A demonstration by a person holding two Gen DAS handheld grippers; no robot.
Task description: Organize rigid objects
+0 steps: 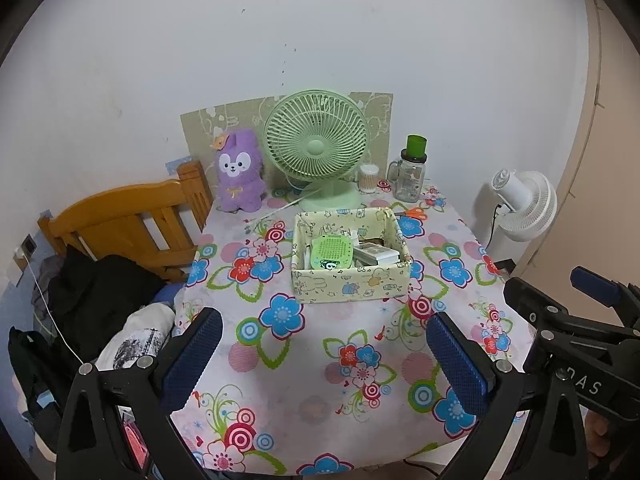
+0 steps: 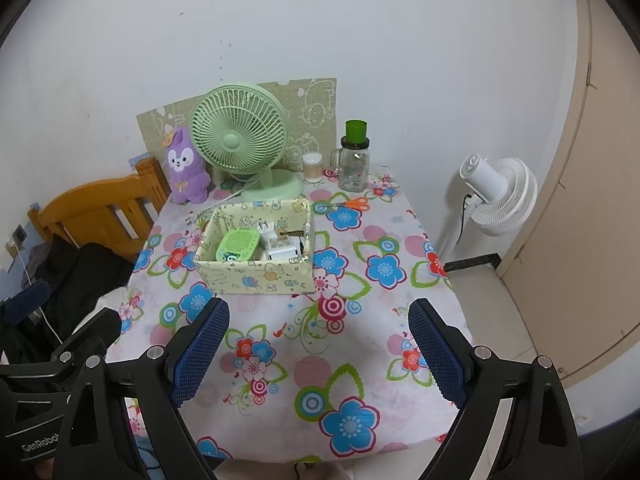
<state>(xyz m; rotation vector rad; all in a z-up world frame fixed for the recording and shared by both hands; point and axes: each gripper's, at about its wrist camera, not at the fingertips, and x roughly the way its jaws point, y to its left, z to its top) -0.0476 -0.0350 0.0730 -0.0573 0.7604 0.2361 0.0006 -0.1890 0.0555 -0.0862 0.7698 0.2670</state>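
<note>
A pale yellow patterned box (image 1: 352, 286) (image 2: 256, 276) stands mid-table on the floral cloth. Inside it lie a green perforated case (image 1: 332, 252) (image 2: 236, 246) and white boxes and a plug (image 1: 378, 255) (image 2: 280, 244). Orange-handled scissors (image 1: 416, 213) (image 2: 354, 203) lie behind the box to the right. My left gripper (image 1: 324, 356) is open and empty above the near table. My right gripper (image 2: 320, 352) is open and empty beside it; it also shows at the right edge of the left wrist view (image 1: 580, 320).
At the table's back stand a green desk fan (image 1: 318, 148) (image 2: 240, 140), a purple plush (image 1: 239, 172) (image 2: 186, 170), a cotton swab jar (image 1: 369, 178) (image 2: 313, 168) and a glass jar with green lid (image 1: 412, 174) (image 2: 355, 160). A wooden headboard (image 1: 132, 220) stands left, a white floor fan (image 2: 500, 196) right.
</note>
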